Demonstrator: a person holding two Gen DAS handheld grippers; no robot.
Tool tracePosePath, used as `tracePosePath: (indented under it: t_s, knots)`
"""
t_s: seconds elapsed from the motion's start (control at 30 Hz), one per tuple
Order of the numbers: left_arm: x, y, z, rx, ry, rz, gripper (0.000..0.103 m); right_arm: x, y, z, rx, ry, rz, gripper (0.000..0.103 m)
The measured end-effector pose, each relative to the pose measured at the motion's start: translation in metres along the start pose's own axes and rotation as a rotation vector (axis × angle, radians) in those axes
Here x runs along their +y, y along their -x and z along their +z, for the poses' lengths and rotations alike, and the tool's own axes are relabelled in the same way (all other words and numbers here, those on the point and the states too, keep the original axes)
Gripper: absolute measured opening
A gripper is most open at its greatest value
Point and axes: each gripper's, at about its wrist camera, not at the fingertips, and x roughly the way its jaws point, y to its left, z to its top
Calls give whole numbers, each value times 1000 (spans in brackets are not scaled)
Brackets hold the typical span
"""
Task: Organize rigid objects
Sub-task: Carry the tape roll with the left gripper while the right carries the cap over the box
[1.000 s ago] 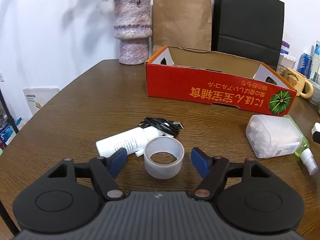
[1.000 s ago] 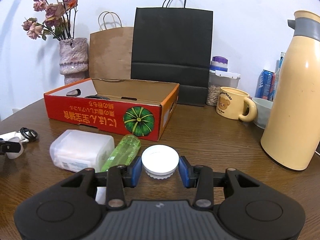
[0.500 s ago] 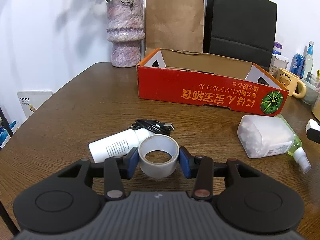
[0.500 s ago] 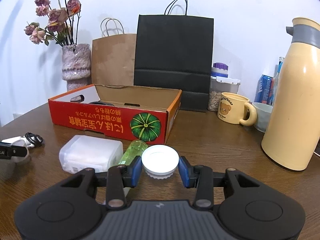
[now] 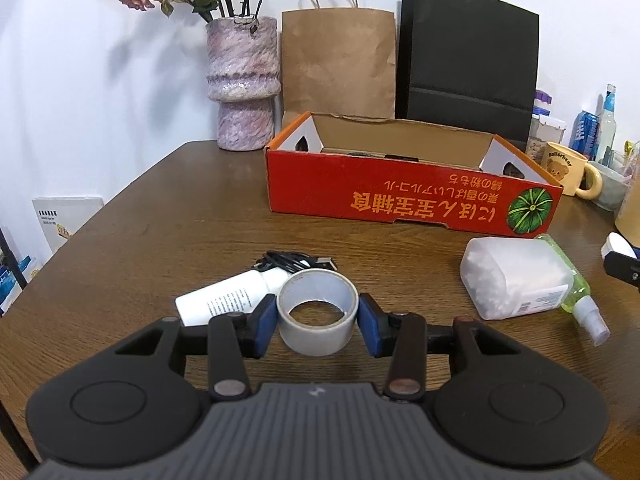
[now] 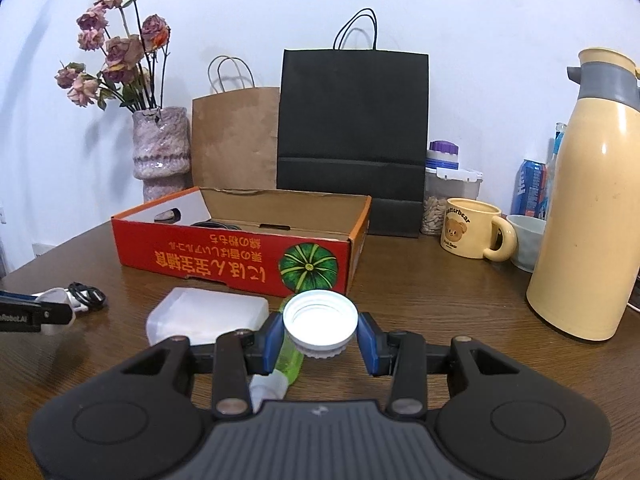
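My left gripper [image 5: 318, 322] is shut on a grey tape roll [image 5: 318, 312], its blue pads pressing both sides. Just behind the roll lie a white tube [image 5: 228, 298] and a coiled black cable [image 5: 294, 262]. My right gripper [image 6: 320, 334] is shut on a white screw lid [image 6: 320, 322], held above the table. Under it lie a green spray bottle [image 6: 290, 360] and a frosted plastic box [image 6: 208, 316]. The open red cardboard box [image 5: 408, 196] stands further back, also seen in the right wrist view as the red box [image 6: 224, 256].
A vase of dried flowers [image 5: 242, 84], a brown paper bag [image 5: 338, 64] and a black bag [image 5: 468, 64] line the wall. A bear mug [image 6: 474, 228], a seed jar [image 6: 444, 196], a bowl [image 6: 528, 240], cans and a cream thermos [image 6: 588, 200] crowd the right.
The left gripper's jaws closed onto the tape roll and its view tilted up a little. The right gripper, still holding the white lid, rose slightly and drew nearer the red box.
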Motion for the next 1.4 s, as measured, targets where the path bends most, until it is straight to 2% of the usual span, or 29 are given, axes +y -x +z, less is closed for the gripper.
tracePosePath:
  t_s: [0.53, 1.07, 1.4]
  knots:
    - [-15, 20, 17, -68, -13, -48, 44, 30, 3, 12, -32, 10, 69, 39]
    - [-32, 22, 59, -155, 5, -74, 44, 41, -6, 42, -69, 29, 86, 39]
    - [-36, 15, 74, -178, 35, -75, 44, 47, -19, 60, -100, 43, 80, 39]
